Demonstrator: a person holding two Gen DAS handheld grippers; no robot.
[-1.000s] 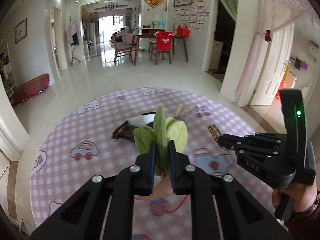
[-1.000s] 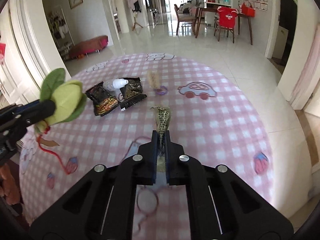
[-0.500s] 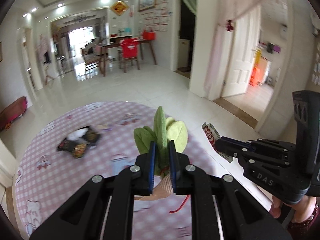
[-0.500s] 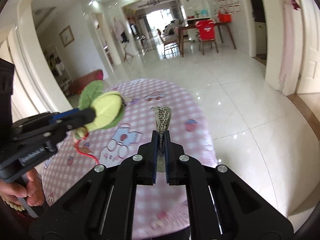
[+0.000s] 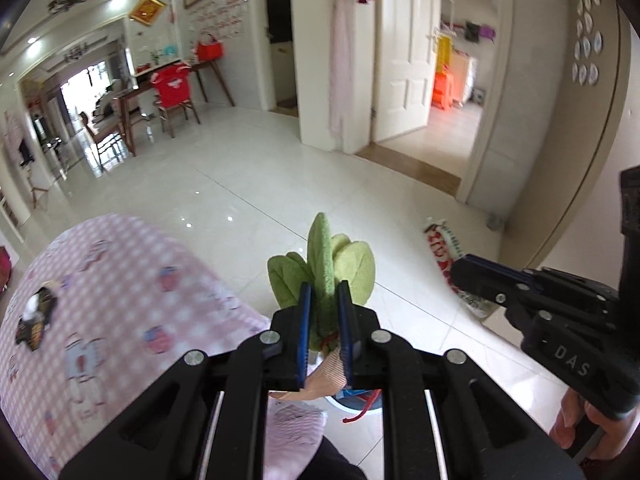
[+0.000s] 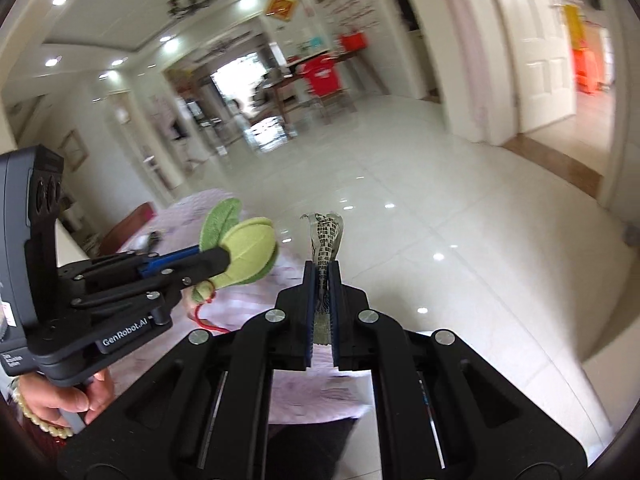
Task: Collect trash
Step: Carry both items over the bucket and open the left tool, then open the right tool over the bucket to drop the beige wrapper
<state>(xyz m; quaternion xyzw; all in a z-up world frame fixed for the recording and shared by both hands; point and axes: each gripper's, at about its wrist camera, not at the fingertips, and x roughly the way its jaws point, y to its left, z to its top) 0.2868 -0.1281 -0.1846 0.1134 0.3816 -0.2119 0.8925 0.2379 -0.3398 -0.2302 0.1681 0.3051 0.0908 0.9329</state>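
Observation:
My left gripper [image 5: 323,300] is shut on a green felt flower [image 5: 322,260] with a tan wrap and red string, held in the air past the table's edge. It also shows in the right wrist view [image 6: 244,248]. My right gripper [image 6: 321,276] is shut on a flat snack wrapper [image 6: 325,236], which shows red and white in the left wrist view [image 5: 440,246]. Both are held over the tiled floor. More dark wrappers and a white bottle [image 5: 38,312] lie on the pink checked table [image 5: 100,300] at far left.
A round rim with a blue inside [image 5: 352,398] peeks below the left gripper, mostly hidden. White tiled floor [image 5: 280,168] lies ahead. Doorways [image 5: 452,80] stand at right. Dining table and red-covered chair [image 5: 172,84] stand far back.
Both grippers have swung right, away from the table and over the floor, each still holding its item. The table trash has slid to the far left of the view.

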